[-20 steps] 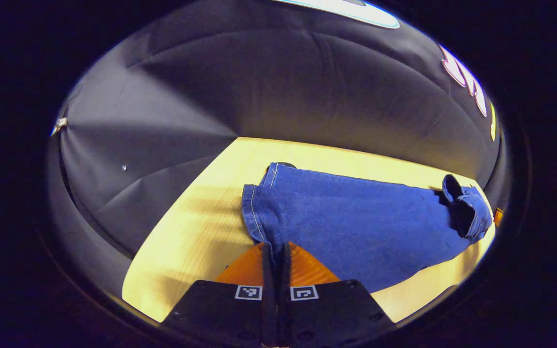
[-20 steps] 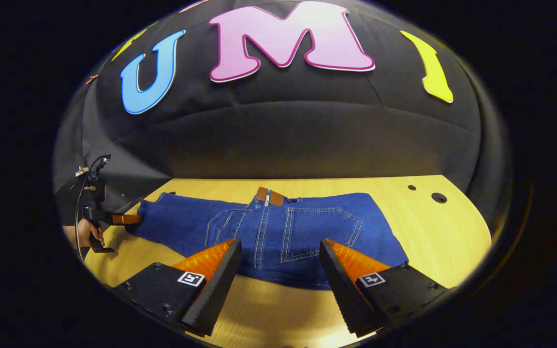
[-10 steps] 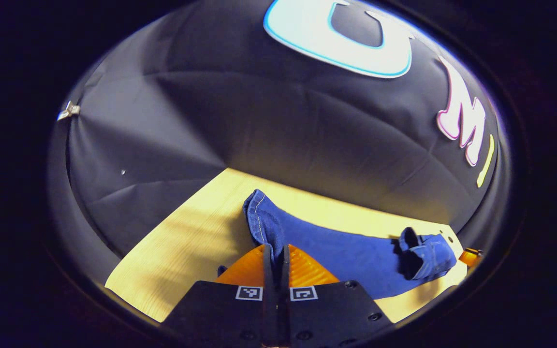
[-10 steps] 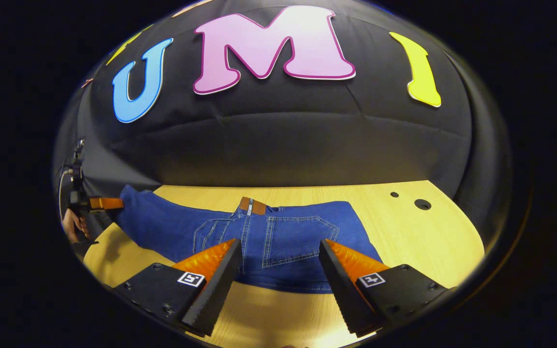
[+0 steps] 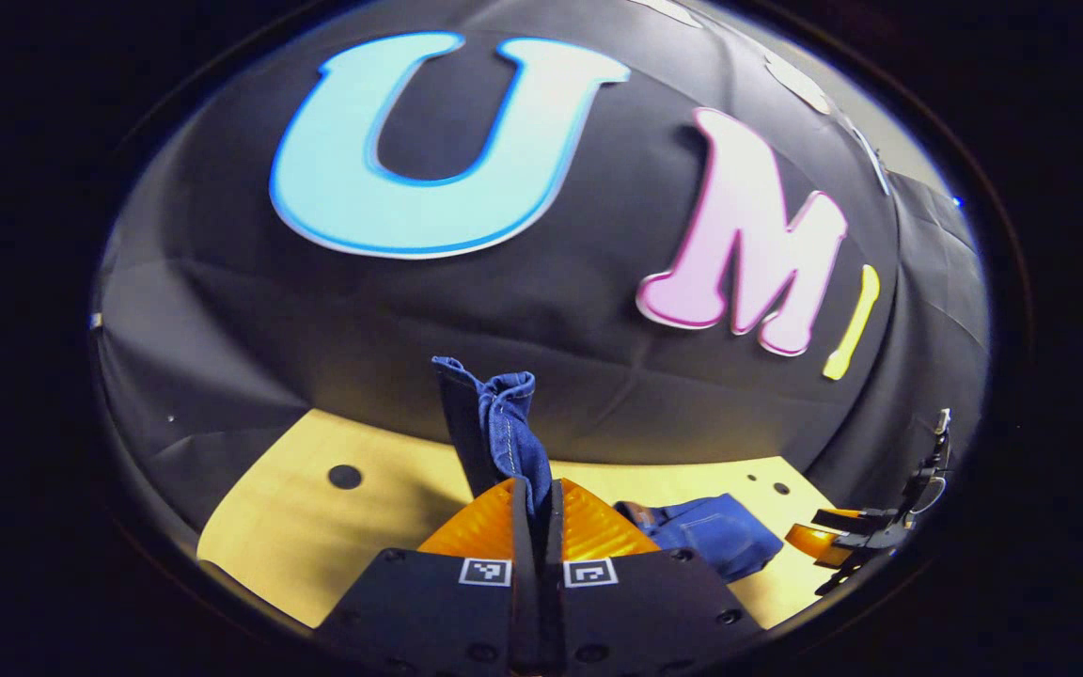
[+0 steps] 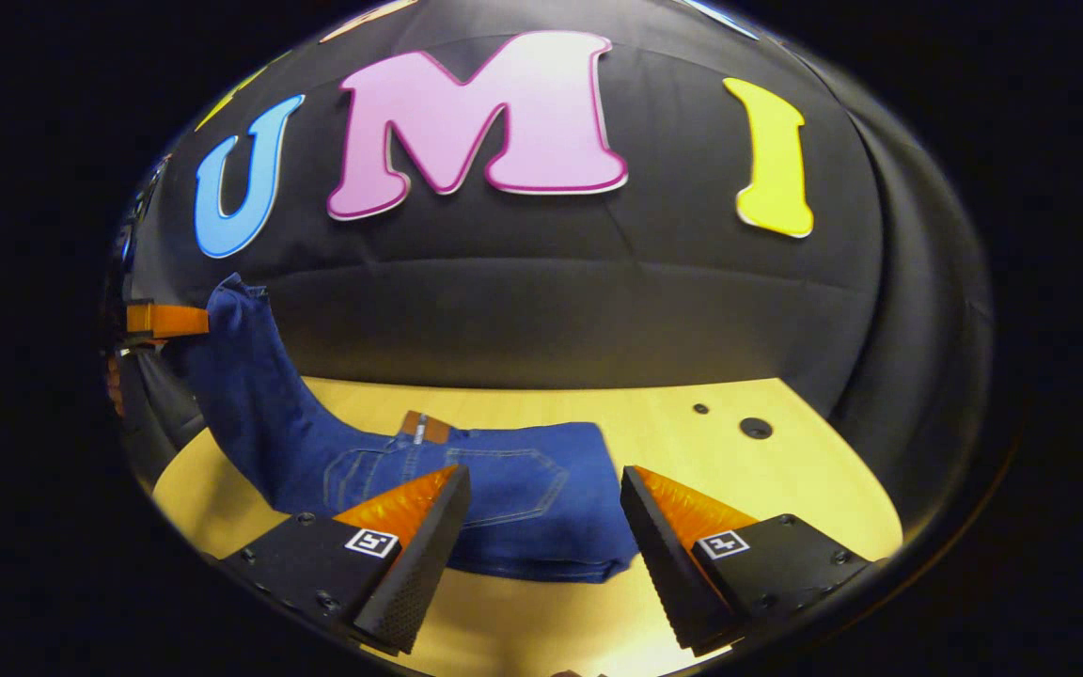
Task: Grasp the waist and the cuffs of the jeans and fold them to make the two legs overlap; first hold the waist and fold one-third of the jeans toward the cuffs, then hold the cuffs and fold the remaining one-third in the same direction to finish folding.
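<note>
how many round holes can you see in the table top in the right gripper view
2. A small hole and a bigger hole sit close together on the table, to the right of the jeans. More may be hidden under the denim.

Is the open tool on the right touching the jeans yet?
Apart: in the right gripper view the right tool hangs open above the jeans.

Both views low over the table [image 6: 814, 461], facing the booth wall, sharing the jeans [image 6: 504, 498].
</note>
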The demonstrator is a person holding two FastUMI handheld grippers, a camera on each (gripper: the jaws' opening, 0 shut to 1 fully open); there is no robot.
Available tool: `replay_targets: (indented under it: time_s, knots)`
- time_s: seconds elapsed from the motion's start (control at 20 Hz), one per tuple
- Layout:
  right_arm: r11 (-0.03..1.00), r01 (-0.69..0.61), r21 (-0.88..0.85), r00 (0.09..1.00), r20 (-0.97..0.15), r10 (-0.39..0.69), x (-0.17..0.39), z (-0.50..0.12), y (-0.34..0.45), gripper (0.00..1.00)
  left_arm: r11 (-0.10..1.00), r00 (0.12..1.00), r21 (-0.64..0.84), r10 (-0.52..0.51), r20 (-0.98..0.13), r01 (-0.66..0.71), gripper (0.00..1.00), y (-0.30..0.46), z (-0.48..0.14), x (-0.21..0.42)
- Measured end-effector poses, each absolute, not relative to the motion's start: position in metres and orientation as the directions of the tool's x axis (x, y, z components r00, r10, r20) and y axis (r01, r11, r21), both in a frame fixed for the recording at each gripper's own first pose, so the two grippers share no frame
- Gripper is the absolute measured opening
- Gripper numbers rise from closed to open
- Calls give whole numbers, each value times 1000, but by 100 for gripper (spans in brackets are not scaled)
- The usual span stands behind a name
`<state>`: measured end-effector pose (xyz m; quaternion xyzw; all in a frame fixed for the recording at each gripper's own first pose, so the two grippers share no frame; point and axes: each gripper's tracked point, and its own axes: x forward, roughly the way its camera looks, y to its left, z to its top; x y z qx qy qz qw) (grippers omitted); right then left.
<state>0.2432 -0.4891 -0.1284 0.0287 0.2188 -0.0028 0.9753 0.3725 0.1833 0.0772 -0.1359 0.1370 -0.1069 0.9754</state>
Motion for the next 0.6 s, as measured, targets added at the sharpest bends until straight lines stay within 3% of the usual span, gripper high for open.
replay_targets:
  time_s: [0.35,0.6]
  knots:
    - [986,165,3,894,-422,-148,219,-115,-600,99,901,882,-294,-396,-255,319,6,26,101,384]
    - [969,245,2,873,-436,-220,191,-119,-651,99,872,810,-225,-488,-326,435,6,-83,78,385]
